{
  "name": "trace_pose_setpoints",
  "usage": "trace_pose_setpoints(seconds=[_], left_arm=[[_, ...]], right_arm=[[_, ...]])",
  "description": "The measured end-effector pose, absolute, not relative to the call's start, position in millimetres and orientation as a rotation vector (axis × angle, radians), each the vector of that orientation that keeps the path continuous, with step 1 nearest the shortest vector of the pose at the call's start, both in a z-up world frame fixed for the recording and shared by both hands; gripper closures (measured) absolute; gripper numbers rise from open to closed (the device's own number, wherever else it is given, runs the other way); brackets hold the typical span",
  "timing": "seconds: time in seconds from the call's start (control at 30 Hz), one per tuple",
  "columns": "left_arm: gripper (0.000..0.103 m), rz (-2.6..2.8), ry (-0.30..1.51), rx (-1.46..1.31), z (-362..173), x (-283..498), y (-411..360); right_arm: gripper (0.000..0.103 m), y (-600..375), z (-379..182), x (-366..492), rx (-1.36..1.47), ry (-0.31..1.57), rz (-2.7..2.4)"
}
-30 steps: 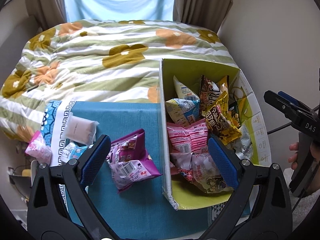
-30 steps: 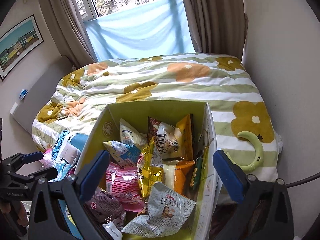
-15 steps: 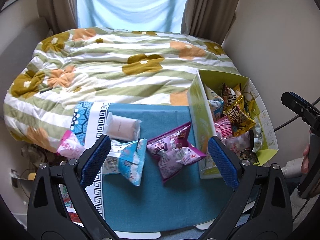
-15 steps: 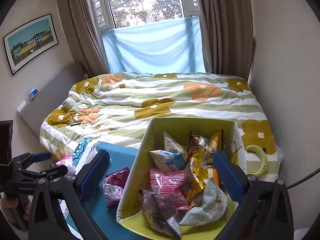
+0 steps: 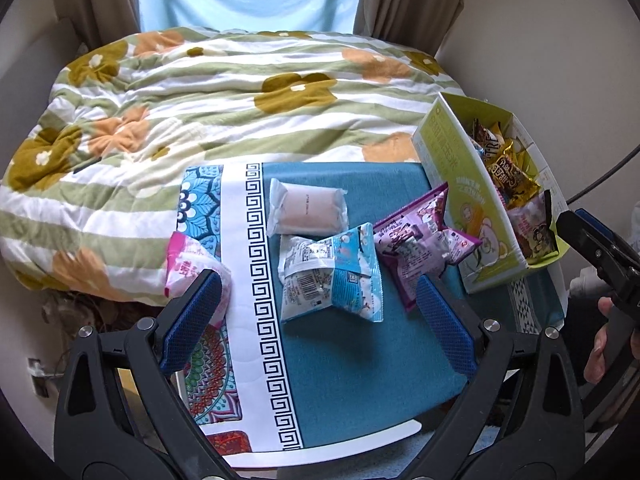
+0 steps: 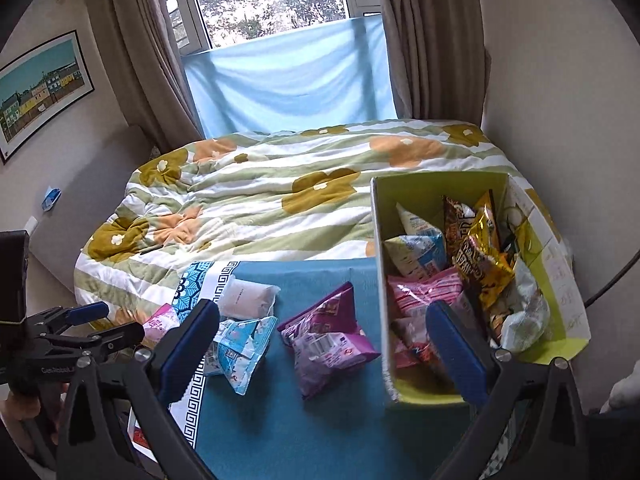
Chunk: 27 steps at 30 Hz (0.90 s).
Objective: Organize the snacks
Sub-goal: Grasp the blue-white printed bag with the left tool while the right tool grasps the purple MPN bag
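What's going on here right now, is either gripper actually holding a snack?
No. The left gripper and right gripper are both open and empty, held above the blue mat. Four packets lie loose on it: a purple packet, a light-blue packet, a white wrapped bar and a pink packet at the left edge. The green box on the right already holds many snacks.
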<state>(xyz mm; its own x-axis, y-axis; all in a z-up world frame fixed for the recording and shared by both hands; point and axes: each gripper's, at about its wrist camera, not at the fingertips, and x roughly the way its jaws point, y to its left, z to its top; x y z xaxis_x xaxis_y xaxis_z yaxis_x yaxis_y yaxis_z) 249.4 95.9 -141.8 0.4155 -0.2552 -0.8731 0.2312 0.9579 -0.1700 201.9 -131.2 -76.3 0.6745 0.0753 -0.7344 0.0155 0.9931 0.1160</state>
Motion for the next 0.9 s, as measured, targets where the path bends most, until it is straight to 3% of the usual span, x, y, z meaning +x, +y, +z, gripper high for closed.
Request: trace_pose_setpoints(seconds=[0.4,0.9], left_arm=[[0.006,-0.441,1.233,-0.012,-227,283,74],[0.006,-0.494,1.314,-0.049,-301,315,56]], right_arm=[[0.0,-99,-171,184,0.274,0.931,-0.142],[0.001,-98,-227,210,0.441,0.889,-0.269]])
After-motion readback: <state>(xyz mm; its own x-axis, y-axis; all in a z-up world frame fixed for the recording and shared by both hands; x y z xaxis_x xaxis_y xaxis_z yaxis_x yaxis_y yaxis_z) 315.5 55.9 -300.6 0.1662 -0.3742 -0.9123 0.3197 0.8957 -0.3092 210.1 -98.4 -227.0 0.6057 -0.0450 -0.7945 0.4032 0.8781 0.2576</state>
